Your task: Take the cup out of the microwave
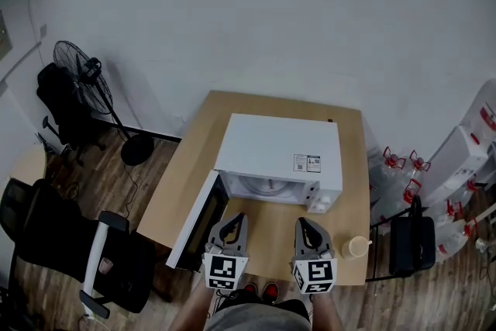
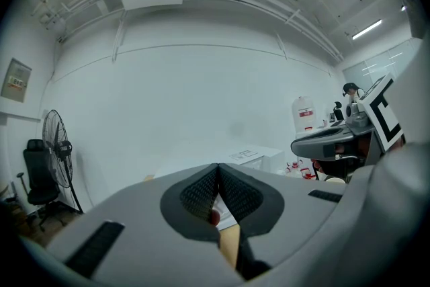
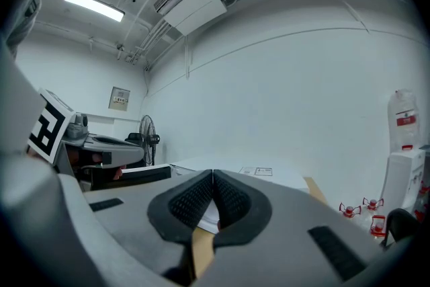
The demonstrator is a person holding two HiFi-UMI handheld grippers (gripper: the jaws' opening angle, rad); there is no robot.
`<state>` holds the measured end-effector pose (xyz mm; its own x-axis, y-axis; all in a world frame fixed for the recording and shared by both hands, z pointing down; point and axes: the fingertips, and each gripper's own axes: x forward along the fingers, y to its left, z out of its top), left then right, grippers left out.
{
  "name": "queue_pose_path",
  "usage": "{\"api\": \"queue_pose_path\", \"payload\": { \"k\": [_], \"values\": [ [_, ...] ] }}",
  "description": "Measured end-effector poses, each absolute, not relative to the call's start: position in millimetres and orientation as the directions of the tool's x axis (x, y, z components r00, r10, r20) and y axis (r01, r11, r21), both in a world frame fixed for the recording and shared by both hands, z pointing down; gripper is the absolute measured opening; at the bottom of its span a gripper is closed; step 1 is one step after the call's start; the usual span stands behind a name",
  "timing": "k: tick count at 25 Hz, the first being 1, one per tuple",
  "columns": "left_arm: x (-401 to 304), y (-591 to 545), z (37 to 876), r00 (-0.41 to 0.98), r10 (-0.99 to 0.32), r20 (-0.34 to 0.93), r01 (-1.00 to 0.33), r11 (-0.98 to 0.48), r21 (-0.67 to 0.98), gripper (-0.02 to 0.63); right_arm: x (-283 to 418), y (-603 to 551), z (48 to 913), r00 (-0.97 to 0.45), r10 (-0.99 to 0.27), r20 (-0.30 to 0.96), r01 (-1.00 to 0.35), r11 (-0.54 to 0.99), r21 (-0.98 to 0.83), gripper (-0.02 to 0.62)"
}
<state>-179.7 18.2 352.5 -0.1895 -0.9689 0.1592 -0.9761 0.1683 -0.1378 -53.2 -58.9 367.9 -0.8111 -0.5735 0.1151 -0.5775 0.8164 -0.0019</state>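
- Left gripper (image 2: 218, 175) and right gripper (image 3: 212, 178): jaws of each pressed together, nothing between the pads; both sit side by side in front of the white microwave (image 1: 279, 143), pointing toward its cavity (image 1: 267, 187).
- Pale cup (image 1: 358, 246): upright on the desk (image 1: 349, 167), outside the microwave, just to the right of the right gripper; the right gripper is much the nearer.
- Microwave door (image 1: 198, 222): swung open to the left, beside the left gripper.
- Hard to make out: the cavity shows only a pale ring; its depth is unreadable; the cup's contents and any handle are too small to tell.

Left gripper (image 2: 218, 170) jaws together; white microwave (image 2: 259, 156) beyond; fan (image 2: 57, 144) far left.
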Motion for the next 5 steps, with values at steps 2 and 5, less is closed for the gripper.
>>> {"api": "queue_pose_path", "payload": {
  "k": [2,5],
  "values": [
    [-181.3,18.0,352.4,-0.189,-0.969,0.16,-0.976,0.168,-0.138,0.023,-54.2,-59.1,368.3,-0.81,-0.574,0.115,-0.578,0.816,-0.002,0.018],
    [-184.3,16.8,352.0,-0.189,-0.969,0.16,-0.976,0.168,-0.139,0.021,-56.5,-59.5,368.1,-0.811,-0.573,0.114,-0.577,0.817,-0.003,0.018]
  ]
}}
